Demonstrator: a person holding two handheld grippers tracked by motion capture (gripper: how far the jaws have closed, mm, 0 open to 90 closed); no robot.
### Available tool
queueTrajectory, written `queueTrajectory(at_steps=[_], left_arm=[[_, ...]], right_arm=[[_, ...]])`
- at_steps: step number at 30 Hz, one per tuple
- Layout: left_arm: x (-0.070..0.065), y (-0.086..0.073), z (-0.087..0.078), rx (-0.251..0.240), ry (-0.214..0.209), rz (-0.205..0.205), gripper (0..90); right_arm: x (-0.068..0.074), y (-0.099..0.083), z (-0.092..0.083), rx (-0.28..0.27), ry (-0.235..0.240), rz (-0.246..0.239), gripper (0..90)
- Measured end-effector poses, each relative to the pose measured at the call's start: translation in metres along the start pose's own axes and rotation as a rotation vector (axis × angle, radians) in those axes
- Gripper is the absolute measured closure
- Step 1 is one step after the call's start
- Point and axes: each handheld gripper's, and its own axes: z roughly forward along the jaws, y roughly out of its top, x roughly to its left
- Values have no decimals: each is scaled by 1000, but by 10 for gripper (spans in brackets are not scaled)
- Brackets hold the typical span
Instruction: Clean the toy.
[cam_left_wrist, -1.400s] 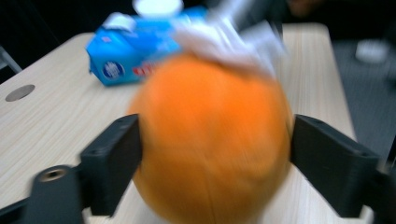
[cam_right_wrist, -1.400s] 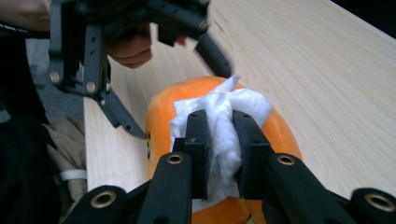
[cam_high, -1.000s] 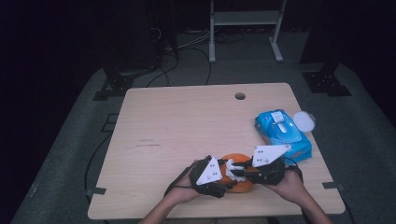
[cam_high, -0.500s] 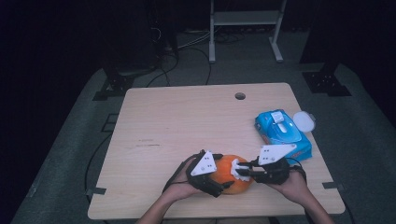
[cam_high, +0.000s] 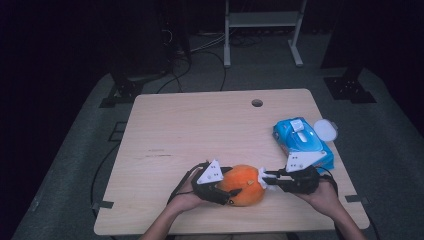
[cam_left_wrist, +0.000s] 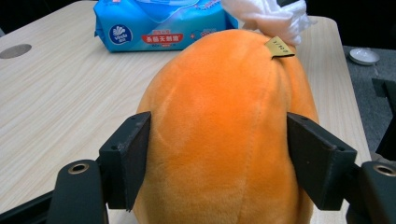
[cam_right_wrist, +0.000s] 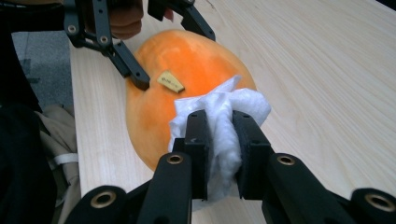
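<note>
Plush orange toy wiped near the surface's front edge.
High view: left gripper (cam_high: 227, 192) has just closed its jaws onto the round orange plush toy (cam_high: 244, 184). Left gripper view: jaws press its flanks. Right gripper view: right gripper (cam_right_wrist: 219, 140) pinches a crumpled white wipe (cam_right_wrist: 223, 116) touching it.

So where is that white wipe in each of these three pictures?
High view: the white wipe sits low and right of centre, at the orange plush toy's right end.
Left gripper view: top edge, right of centre, beyond the toy.
Right gripper view: bottom centre, pinched between the jaws.
Shared landmark: the toy's tan tag.
</note>
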Motion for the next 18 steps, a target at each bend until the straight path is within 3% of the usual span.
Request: queueTrajectory(at_steps=[4,6,9,10,14,16,18], left_arm=[[-4,1,1,12,-19,8,222],[0,4,0,19,-17,-21,133],[3,6,4,37,25,-42,29],[3,6,6,44,3,-58,68],[-2,9,3,-5,38,-6,272],[-3,17,0,-44,87,41,316],[-5,21,0,-49,141,113,316]], right_arm=[[4,6,9,-4,16,-13,765],[2,5,10,-16,38,5,764],[3,2,13,-23,53,14,764],[2,2,13,-23,50,14,764],[2,5,11,-21,21,8,765],[0,10,6,-49,9,8,765],[-1,14,3,-61,-14,4,765]])
